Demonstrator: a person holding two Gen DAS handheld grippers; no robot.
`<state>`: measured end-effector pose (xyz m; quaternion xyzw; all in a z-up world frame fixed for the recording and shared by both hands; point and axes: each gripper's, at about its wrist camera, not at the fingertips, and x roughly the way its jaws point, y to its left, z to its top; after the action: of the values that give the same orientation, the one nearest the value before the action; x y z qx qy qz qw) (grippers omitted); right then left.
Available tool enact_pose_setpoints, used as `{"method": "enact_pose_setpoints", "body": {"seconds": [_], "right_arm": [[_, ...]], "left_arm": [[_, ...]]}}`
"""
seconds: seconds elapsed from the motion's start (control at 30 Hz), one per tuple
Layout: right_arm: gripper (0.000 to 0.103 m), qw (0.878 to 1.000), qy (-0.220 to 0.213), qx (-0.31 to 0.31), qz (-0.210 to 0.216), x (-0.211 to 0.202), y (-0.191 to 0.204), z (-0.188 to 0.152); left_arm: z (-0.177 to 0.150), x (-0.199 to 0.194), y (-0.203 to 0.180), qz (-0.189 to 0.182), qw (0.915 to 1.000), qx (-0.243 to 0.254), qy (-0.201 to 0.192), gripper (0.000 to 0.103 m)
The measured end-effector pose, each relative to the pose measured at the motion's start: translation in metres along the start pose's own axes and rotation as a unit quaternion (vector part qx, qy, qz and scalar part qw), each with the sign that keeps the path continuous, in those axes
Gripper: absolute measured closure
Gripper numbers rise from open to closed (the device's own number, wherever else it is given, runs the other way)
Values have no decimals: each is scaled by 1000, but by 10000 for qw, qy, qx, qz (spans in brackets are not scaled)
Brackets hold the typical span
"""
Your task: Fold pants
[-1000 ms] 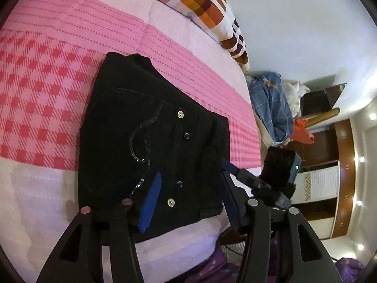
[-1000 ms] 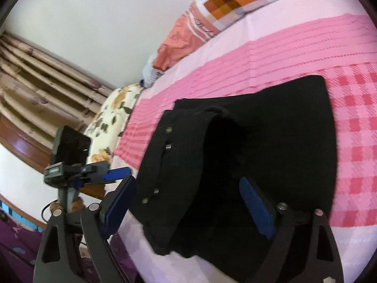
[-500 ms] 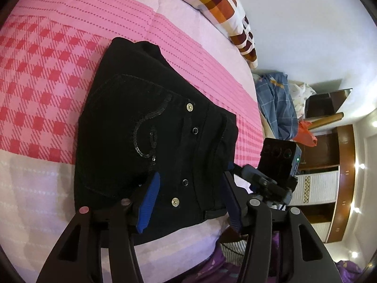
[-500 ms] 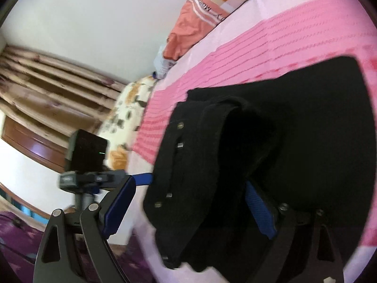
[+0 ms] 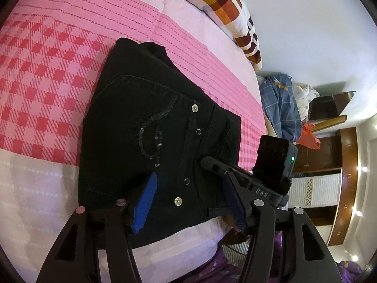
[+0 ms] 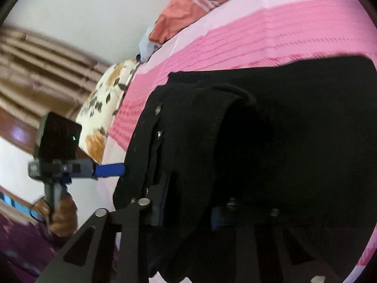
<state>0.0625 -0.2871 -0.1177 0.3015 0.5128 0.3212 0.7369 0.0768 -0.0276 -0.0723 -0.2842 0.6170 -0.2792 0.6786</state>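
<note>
Left wrist view first: the left claw (image 5: 190,198) sits low over the near end of the black pants (image 5: 146,141), its blue pads (image 5: 145,200) set apart at a middling width and opening at this moment. The waistband corner lies between and under them, with the fabric flat and no pad visibly pressing on it. The right claw (image 5: 209,162) reaches in from the right side of this view and meets the waistband edge of the pants.

Right wrist view: the right claw (image 6: 188,210) is closing on a raised fold of the pants (image 6: 271,153). Its fingers are narrow and buried in the black cloth, which bunches up between them and hides the pads almost wholly, so it appears to grip the fabric. The left claw (image 6: 110,169) shows at the left, one blue finger touching the pants' edge, with a hand (image 6: 59,217) on its handle.

The pants lie folded into a compact dark block on the bed (image 5: 47,70), on a pink checked and striped bedspread. In the left wrist view the long axis runs from the near edge of the bed up and away. The waistband, with its metal studs (image 5: 194,108) and a stitched back pocket, sits along the right and near side, and the folded end points toward the far pillows (image 5: 226,4).

Beyond the bed's right side a heap of clothes (image 5: 280,103) sits near a wooden wardrobe (image 5: 348,165).
</note>
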Motion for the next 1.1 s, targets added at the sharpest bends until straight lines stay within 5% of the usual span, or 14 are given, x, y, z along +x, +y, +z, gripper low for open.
{"method": "enact_pose_setpoints", "body": {"seconds": [0.33,1.1], "right_arm": [[91,9942,-446,556,808,-34,5,-2],[91,9853,-1150,1166,478,-103,-54,-9]], "left_arm": [[-2,-8,-12,226,9993,243,-181,43],[-8,17,-22,610,9967,527,-64,43]]}}
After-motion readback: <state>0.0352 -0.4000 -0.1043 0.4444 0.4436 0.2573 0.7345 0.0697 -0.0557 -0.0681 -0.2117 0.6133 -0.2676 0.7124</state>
